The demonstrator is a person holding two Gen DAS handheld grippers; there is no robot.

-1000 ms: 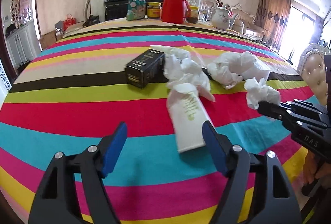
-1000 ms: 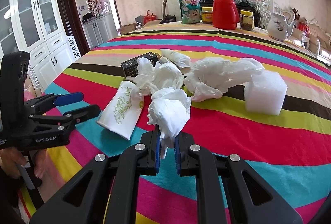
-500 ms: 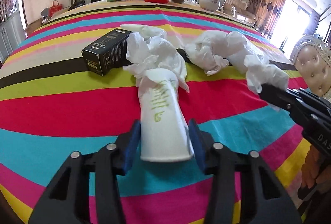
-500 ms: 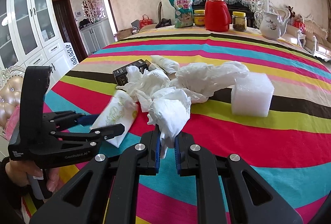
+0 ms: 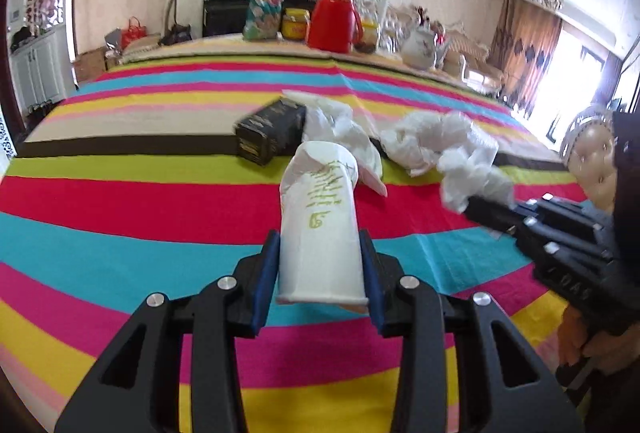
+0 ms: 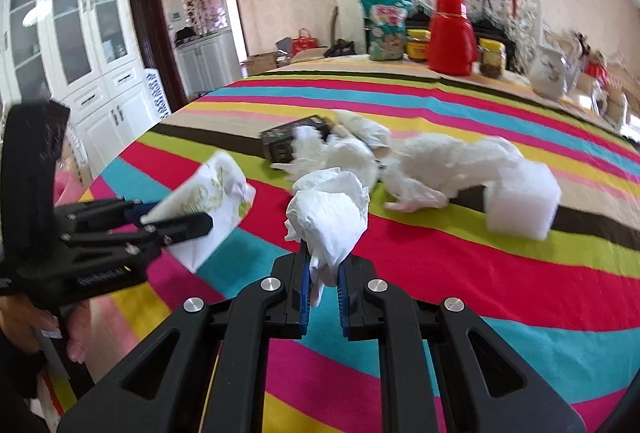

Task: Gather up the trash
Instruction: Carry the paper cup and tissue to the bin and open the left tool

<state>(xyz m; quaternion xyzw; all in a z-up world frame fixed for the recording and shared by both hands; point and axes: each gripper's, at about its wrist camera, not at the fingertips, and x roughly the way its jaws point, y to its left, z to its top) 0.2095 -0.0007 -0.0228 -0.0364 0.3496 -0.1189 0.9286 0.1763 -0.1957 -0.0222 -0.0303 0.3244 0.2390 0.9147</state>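
My left claw (image 5: 320, 269) has just been closing and is now clamped on the crushed paper cup (image 5: 320, 225), blue pads squeezing its base end, dented mouth pointing away; gripping low on the wall keeps it from slipping, I think. The cup looks lifted clear of the striped tabletop (image 5: 120, 201). My right claw (image 6: 323, 285) is clenched on a crumpled tissue (image 6: 328, 209), pinched at its lower tail so the wad sticks up above the pads. Remaining trash sits mid-tabletop: black box (image 5: 270, 137), more tissue wads (image 6: 448, 165) touching it, and a white foam block (image 6: 520, 199) just beside those. Both claws full, so I judge the next step is a drop-off; no bin visible.
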